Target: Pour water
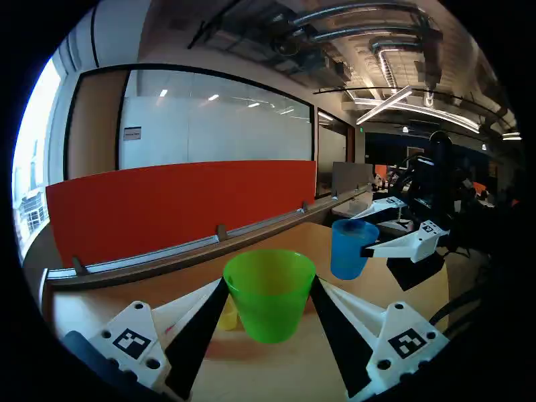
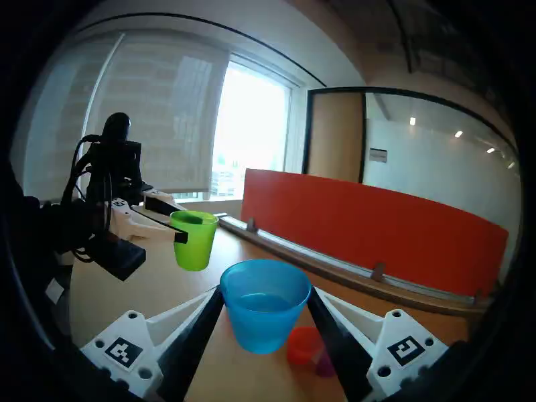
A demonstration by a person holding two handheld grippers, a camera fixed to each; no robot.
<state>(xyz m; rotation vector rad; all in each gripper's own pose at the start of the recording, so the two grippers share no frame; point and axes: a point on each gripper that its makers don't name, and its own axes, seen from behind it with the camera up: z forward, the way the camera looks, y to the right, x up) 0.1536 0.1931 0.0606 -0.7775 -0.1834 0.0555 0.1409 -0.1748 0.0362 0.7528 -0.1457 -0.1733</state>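
Left gripper view: the green cup (image 1: 269,311) is pinched by the left gripper (image 1: 269,285) above the desk (image 1: 295,236). The blue cup (image 2: 264,328) is pinched upright by the right gripper (image 2: 264,293), so no water (image 2: 264,303) is spilled.

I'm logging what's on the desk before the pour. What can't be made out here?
Left gripper view: the green cup hides most of a yellow thing behind it.
Right gripper view: the blue cup covers part of a red cup and a purple thing.
Both views: the green cup's wall hides its contents.
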